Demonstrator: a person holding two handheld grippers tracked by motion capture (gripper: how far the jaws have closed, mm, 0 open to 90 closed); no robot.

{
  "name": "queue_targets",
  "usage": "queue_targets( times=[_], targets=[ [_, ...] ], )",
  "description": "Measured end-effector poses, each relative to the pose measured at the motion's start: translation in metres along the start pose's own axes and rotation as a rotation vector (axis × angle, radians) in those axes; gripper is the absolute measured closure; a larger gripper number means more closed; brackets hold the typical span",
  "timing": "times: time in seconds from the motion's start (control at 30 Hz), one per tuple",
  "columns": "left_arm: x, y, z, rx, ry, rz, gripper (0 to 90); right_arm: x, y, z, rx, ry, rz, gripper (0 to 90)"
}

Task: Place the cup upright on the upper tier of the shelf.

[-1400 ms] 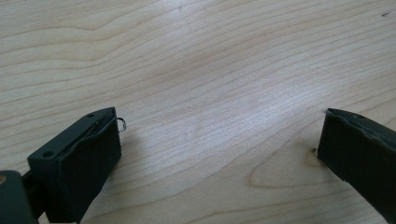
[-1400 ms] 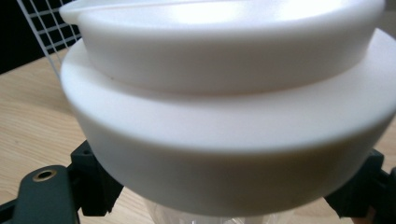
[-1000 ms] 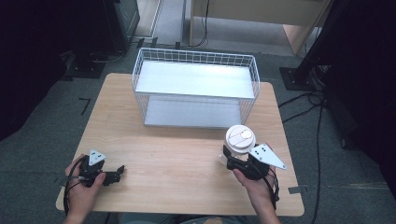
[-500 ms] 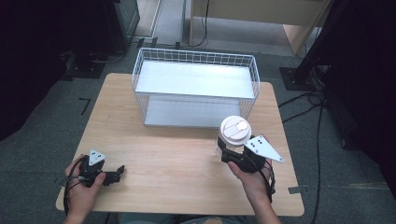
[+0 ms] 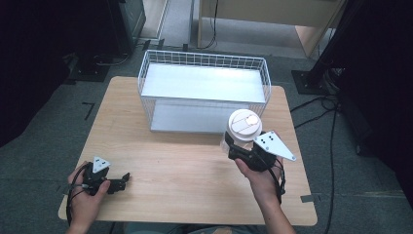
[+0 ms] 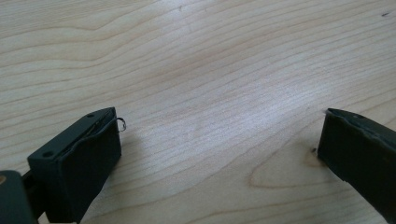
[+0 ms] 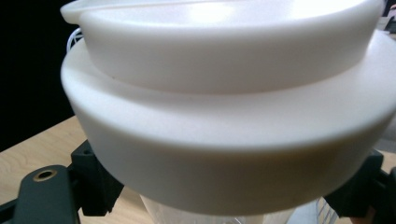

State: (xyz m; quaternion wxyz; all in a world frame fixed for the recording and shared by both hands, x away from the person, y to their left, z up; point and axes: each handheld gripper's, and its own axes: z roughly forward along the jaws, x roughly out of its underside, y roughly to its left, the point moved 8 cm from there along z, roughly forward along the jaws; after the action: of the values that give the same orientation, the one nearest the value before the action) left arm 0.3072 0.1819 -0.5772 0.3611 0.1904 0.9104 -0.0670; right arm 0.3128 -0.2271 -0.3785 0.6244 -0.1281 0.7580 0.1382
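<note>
Wooden table [image 5: 195,165]; lidded cup [image 5: 245,124] apparently clamped in right gripper [image 5: 234,146].

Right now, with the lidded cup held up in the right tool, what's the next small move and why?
Probably carry the cup forward over the wire basket's near rim. The right tool grips it below the white lid, and it sits beside the basket's near right corner. The left tool rests open on the table, so it needn't move.

Right claw [image 5: 233,144] carrying lidded cup [image 5: 244,124], lifted higher, nearer wire basket [image 5: 204,61]
</note>
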Motion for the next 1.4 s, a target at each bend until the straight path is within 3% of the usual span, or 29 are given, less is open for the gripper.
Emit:
queue_targets(
  times=[0.97,1.17,1.4],
  targets=[
    [0.000,-0.001,0.000,0.002,-0.002,-0.006,0.0,-0.072,0.012,0.016,0.040,-0.132,-0.072,16.1],
    [0.000,0.000,0.000,0.001,0.000,-0.002,0.0,-0.090,0.008,0.026,0.055,-0.160,-0.079,16.1],
    [0.000,0.000,0.000,0.001,0.001,-0.001,0.0,-0.099,0.003,0.042,0.077,-0.154,-0.103,16.1]
  ],
)
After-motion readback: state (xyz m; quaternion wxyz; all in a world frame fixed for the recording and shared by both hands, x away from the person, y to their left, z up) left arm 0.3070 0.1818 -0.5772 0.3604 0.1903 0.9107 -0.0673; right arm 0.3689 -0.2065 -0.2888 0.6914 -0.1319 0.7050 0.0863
